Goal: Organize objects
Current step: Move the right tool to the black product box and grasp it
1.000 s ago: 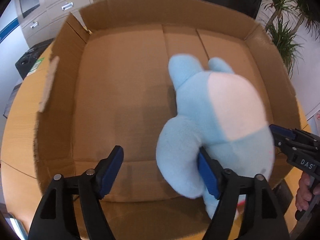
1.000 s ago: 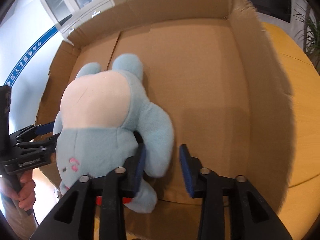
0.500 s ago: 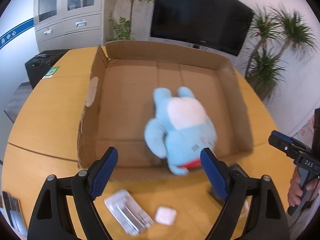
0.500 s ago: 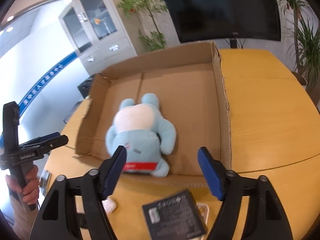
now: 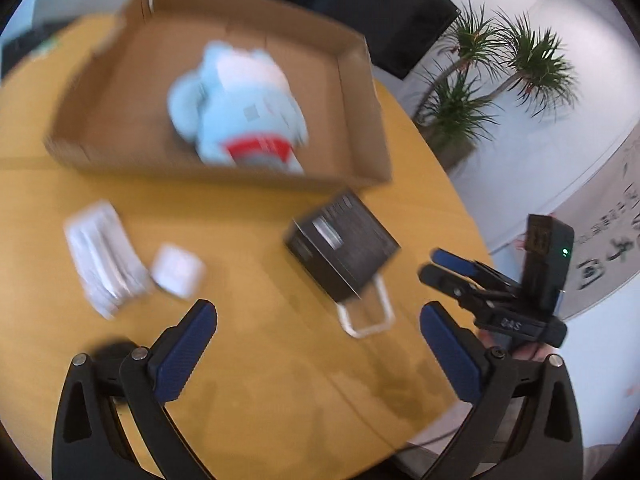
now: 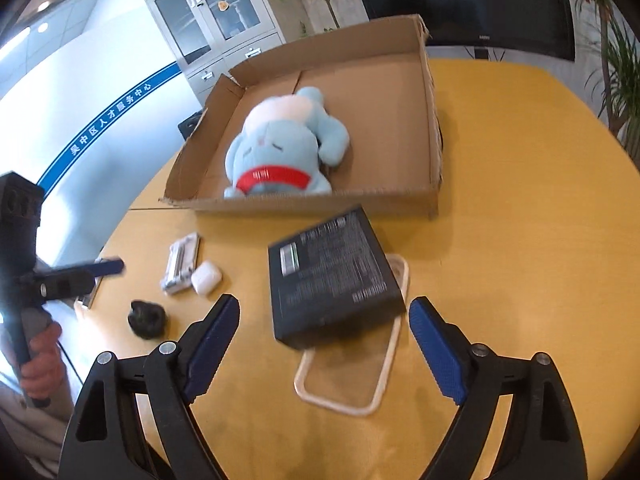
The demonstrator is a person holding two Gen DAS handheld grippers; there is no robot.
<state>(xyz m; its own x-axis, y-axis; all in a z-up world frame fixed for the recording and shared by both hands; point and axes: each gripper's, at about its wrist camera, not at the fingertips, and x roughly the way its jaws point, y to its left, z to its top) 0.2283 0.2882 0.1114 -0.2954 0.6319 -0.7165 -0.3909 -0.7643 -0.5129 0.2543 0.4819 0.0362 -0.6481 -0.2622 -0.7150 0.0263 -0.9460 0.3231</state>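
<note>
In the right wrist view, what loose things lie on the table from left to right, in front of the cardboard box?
Dark lump → white packet → white earbud case → black box.

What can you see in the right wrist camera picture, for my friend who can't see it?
A blue plush toy lies in an open cardboard box on a yellow table. Nearer, a black box rests partly on a clear phone case, ahead of the open, empty right claw. At left lie white earbuds case, a white packet and a dark lump.
</note>
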